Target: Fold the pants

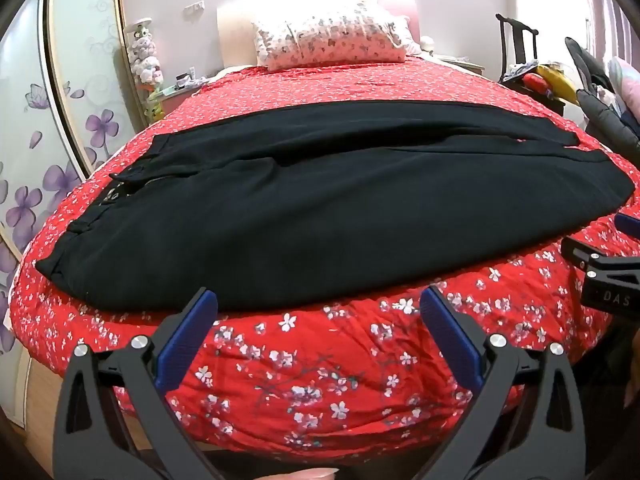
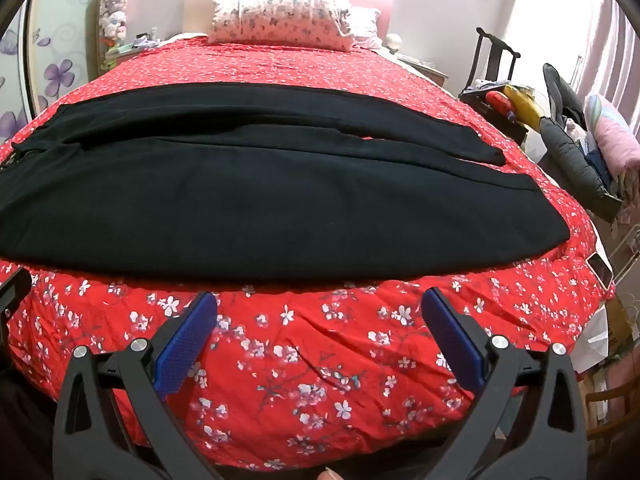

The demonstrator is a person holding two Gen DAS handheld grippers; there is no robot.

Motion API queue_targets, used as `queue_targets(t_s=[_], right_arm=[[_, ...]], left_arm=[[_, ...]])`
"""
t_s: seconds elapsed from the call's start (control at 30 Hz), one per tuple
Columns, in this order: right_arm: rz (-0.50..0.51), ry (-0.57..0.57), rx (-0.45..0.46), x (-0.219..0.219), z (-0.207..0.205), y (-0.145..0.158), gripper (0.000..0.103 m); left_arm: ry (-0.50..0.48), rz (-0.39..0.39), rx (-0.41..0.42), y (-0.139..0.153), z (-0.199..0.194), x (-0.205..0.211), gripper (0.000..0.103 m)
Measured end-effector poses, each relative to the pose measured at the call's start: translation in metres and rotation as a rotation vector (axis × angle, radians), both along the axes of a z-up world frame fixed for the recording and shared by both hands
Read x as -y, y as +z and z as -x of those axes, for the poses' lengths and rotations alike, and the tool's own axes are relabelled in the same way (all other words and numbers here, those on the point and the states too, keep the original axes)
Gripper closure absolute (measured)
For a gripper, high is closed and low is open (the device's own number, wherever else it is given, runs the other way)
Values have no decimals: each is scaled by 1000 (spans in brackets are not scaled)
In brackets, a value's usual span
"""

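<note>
black pants [image 1: 320,200] lie flat across the bed [image 1: 320,380], waistband left. left hand-held gripper [image 1: 320,320] and right hand-held gripper [image 2: 320,320] jaws apart, empty, near pants' front edge. risk: pinching the bedspread along with the fabric.

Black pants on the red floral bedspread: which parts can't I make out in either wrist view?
- Right wrist view: the black fabric pants have their waistband end cut off by the left edge.
- Left wrist view: waistband fastenings are too small and dark to identify.
- Both views: the underside is hidden against the red floral bedspread.
</note>
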State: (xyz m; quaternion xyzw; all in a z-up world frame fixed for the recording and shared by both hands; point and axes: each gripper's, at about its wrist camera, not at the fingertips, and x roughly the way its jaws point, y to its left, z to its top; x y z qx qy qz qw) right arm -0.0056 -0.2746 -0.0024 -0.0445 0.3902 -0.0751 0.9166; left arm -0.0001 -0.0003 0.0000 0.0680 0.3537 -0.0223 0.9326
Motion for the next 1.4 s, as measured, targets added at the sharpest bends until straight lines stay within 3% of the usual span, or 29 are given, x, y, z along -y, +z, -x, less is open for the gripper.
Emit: queue_targets(t_s=[1.4], right_arm=[[-7,0,-6,2,-1,-3,1]], left_arm=[[0,4,-10,0,0,0,2]])
